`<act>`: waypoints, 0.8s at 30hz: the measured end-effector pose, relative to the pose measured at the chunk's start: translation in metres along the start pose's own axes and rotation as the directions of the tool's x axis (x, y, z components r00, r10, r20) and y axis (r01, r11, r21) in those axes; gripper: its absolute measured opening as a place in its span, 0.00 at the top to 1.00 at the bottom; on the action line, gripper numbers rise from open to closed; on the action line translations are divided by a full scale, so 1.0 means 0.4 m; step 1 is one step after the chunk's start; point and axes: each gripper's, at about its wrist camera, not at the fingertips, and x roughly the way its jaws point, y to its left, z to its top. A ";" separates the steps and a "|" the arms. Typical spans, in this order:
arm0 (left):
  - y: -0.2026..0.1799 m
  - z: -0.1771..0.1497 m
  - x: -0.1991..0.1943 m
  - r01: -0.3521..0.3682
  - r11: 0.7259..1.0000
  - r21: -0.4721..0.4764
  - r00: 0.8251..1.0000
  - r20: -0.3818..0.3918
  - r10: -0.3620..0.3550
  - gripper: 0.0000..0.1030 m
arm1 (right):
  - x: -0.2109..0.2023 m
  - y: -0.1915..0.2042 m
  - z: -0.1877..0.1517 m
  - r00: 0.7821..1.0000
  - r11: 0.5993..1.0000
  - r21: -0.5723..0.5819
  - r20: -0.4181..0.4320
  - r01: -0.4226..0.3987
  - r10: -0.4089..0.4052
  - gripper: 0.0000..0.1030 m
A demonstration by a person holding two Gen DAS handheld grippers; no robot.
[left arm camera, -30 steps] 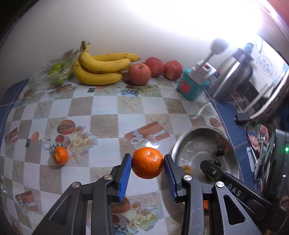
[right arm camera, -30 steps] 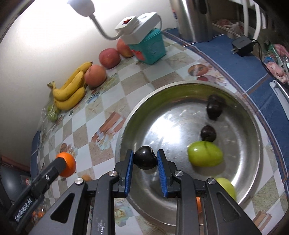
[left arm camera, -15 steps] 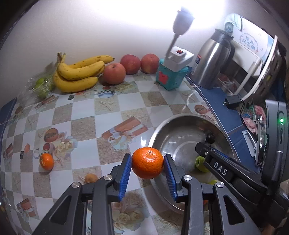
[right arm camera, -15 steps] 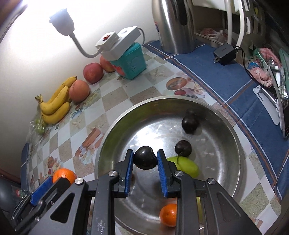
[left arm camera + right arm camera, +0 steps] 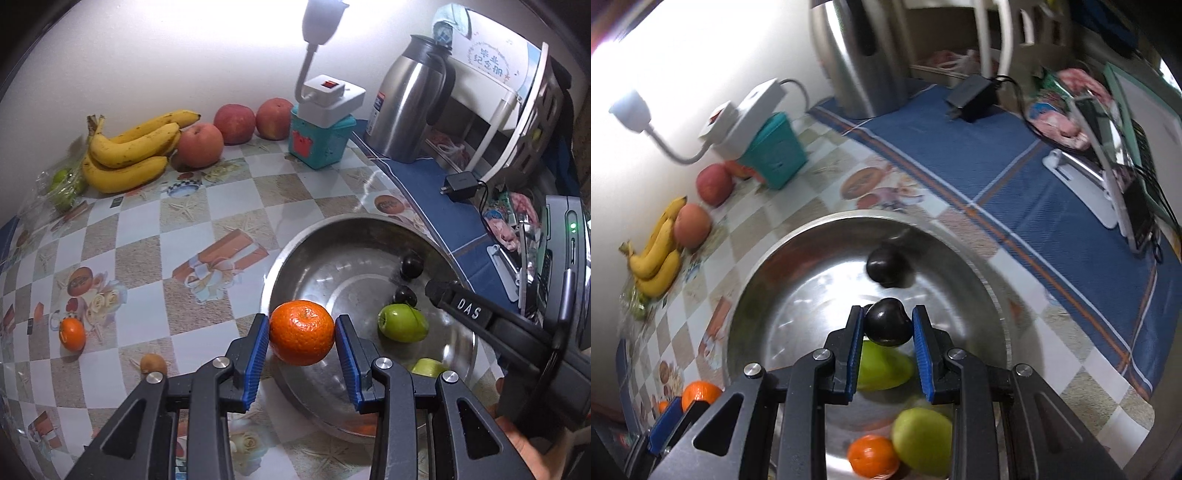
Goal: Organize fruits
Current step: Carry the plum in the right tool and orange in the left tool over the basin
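- Steel fills more of both views than a second ago: the bowl (image 5: 364, 254) sat at the edge of the left camera's view then, and now its rim runs right under the left gripper (image 5: 302, 334).
- The left gripper keeps its blue pads clamped on the orange (image 5: 301, 332), which has come from over the checked cloth (image 5: 155, 229) to hang just over the bowl's near rim.
- The right gripper (image 5: 888, 326) is still narrowed on a dark plum (image 5: 888, 322); the view past it has slid from the bowl's near side to over its middle, above a green fruit (image 5: 886, 365).
- My reading — both fruits are nearly at the drop, so the carry is about done and the release comes next.
- The orange looks bright, pebbled and round, with a small stem dimple on top; it fills the gap between the pads, with no sign of slipping.
- The plum is glossy, almost black and smaller, with a dimple at its top.
- Already in the bowl: another plum (image 5: 886, 266) near the far wall, two green fruits, and a small orange (image 5: 873, 456) at the near side. The left view shows one more small dark fruit.
- Still out on the cloth: a small orange (image 5: 72, 334) and a brownish fruit (image 5: 153, 363) at the left, while bananas (image 5: 129, 155) and apples (image 5: 236, 123) sit along the wall — so sorting is, I judge, well short of finished.
- The right view is blurred towards its edges.
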 end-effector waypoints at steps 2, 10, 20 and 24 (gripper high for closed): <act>-0.007 -0.002 0.004 0.005 1.000 0.004 1.000 -0.003 -0.005 0.62 | -0.002 -0.017 0.006 1.000 1.000 0.019 0.006 0.004 -0.004 0.73; -0.039 -0.008 0.021 0.037 0.999 0.019 0.999 -0.017 -0.037 0.62 | -0.033 -0.062 0.026 0.999 0.998 0.056 0.052 0.005 -0.007 0.73; -0.048 -0.010 0.045 0.051 0.999 0.000 0.998 -0.031 -0.051 0.62 | -0.007 -0.056 0.025 0.999 0.999 0.042 0.032 -0.014 0.012 0.73; -0.054 -0.013 0.060 0.054 0.999 0.004 0.998 -0.033 -0.054 0.62 | 0.013 -0.051 0.021 0.999 1.000 0.020 0.032 -0.014 0.013 0.73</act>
